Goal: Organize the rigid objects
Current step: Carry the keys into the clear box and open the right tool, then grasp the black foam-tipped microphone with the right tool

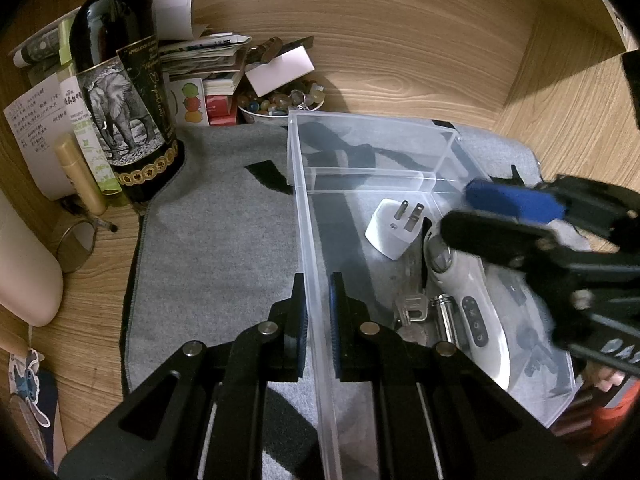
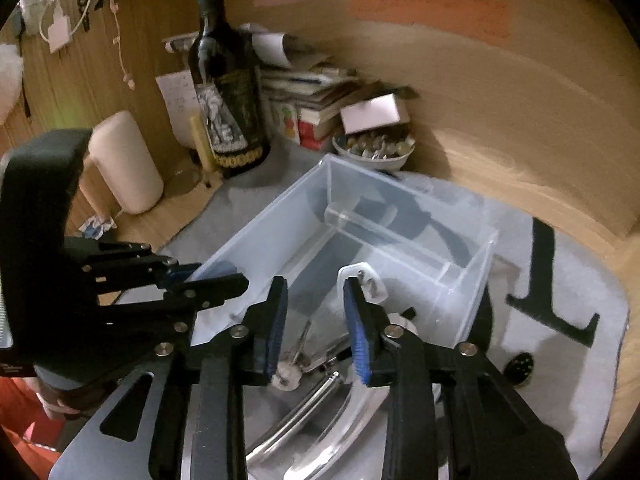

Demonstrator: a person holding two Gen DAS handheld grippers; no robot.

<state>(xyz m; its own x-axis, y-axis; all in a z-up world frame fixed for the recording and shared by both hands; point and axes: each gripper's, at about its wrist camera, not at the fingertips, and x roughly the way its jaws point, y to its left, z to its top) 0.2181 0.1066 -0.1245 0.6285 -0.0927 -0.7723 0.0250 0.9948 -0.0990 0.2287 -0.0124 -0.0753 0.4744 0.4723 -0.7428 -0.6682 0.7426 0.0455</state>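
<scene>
A clear plastic bin sits on a grey mat. My left gripper is shut on the bin's left wall and also shows in the right wrist view. In the bin lie a white plug adapter, a white handheld device with buttons, keys and a small metal cylinder. My right gripper hangs open and empty over the bin's contents; it also shows in the left wrist view.
A dark wine bottle stands at the mat's back left, with stacked books and papers and a bowl of stones behind the bin. A cream cylinder stands at left. A black bracket lies right of the bin.
</scene>
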